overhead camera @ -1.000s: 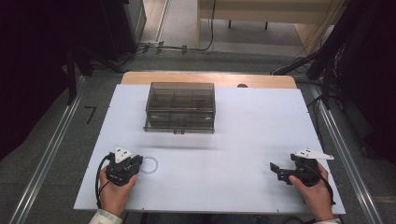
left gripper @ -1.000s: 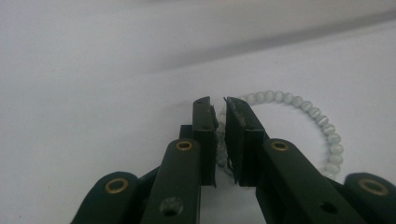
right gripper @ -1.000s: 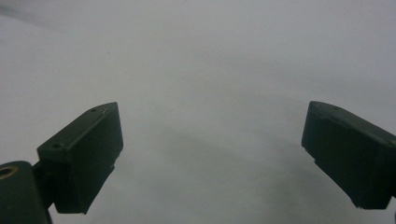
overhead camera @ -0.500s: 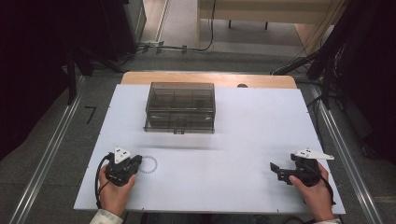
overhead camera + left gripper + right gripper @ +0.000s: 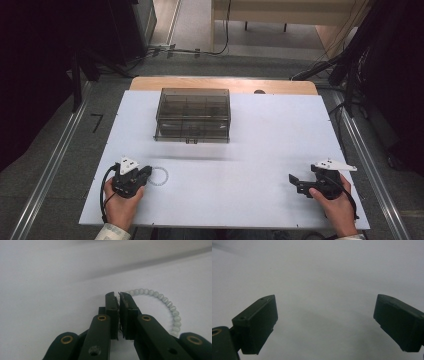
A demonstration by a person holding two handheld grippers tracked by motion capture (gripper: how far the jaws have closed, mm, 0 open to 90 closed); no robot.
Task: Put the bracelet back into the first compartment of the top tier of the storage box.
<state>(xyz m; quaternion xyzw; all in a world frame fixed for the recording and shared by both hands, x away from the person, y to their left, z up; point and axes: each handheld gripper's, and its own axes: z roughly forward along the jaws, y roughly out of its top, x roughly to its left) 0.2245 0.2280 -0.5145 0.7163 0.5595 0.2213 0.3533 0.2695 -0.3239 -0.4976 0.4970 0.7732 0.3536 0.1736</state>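
Observation:
A ring of pale, milky beads, a bracelet (image 5: 166,176), lies on the white board (image 5: 270,135) near its front left. My left gripper (image 5: 148,172) rests on the board at the ring's left edge. In the left gripper view its jaws (image 5: 118,295) stand pressed together, and the bracelet (image 5: 172,308) curves away to the right from their tips, so they pinch its near edge. My right gripper (image 5: 293,180) lies at the front right, pointing left. Its jaws (image 5: 325,298) are wide open with only bare board between them.
A smoky transparent compartment box (image 5: 192,115) with its lid shut stands at the middle back of the board. A wooden table edge (image 5: 225,84) shows behind it. Metal rails (image 5: 50,170) run along both sides, and cables lie on the floor beyond.

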